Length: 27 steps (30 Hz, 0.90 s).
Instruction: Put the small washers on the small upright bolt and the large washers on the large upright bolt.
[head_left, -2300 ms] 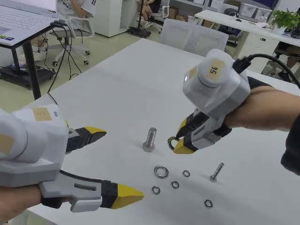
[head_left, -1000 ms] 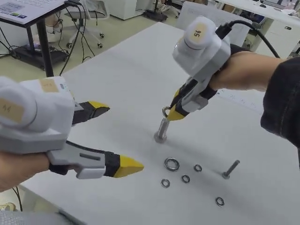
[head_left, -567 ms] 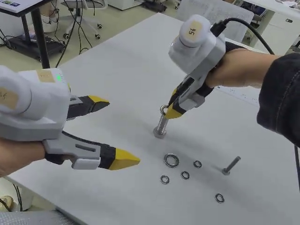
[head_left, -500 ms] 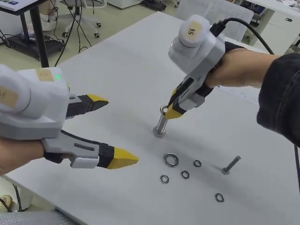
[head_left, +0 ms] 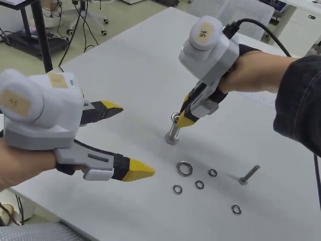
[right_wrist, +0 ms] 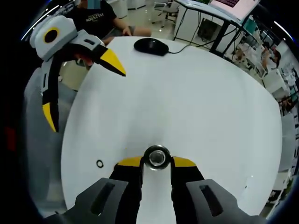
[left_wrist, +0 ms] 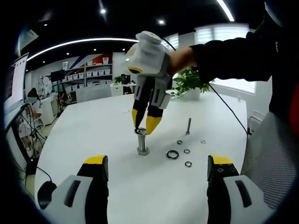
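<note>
The large bolt [head_left: 172, 134] stands upright on the white counter [head_left: 125, 65], and everything else is placed from it. The right tongs [head_left: 183, 119] hang over it at a slant. They are narrowed onto a large washer [head_left: 175, 118], pinched by its rim between the yellow tips. The washer sits right at the bolt's top end, and in the right gripper view it rings the bolt's tip (whether it is over the thread or only just above it, I cannot tell).

The left tongs [head_left: 129, 139] hover to the left of the large bolt, well apart from it. They are spread wide and hold nothing, with their tips pointing toward it.

To the near right of the large bolt, a second large washer [head_left: 184, 168] lies flat on the counter. Just past it, three small washers [head_left: 199, 185] lie in a loose cluster, and a fourth small washer [head_left: 236, 209] lies farther out. The small bolt [head_left: 249, 174] stands upright farther to the right of the large bolt, clear of all the washers.
</note>
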Available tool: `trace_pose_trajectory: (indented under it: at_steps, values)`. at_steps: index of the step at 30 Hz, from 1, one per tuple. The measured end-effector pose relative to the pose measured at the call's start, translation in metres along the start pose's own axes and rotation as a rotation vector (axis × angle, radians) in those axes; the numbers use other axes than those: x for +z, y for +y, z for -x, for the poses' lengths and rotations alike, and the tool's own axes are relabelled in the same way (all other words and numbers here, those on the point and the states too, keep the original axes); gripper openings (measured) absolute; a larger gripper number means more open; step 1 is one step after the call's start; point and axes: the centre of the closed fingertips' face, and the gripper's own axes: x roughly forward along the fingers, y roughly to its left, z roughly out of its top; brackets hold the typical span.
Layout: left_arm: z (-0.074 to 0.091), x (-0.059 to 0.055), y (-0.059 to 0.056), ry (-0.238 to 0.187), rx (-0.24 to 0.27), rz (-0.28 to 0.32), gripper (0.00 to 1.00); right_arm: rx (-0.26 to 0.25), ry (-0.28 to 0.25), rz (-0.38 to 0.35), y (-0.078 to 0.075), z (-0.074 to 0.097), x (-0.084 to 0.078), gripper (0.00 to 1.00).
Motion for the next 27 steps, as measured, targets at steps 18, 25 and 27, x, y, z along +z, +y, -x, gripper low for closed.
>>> trace_pose_trajectory:
  at_steps: [18, 25, 27]
  values:
    - [-0.003, -0.001, -0.002, -0.002, -0.001, 0.004, 0.87, 0.022, 0.03, 0.006, -0.001, -0.013, -0.007, 0.23]
    - [-0.004, -0.002, -0.002, -0.001, 0.001, 0.009, 0.86, 0.03, 0.037, 0.006, 0.0, -0.018, -0.009, 0.23]
    - [-0.005, -0.003, -0.002, -0.001, 0.0, 0.009, 0.86, 0.03, 0.042, 0.009, 0.0, -0.019, -0.01, 0.23]
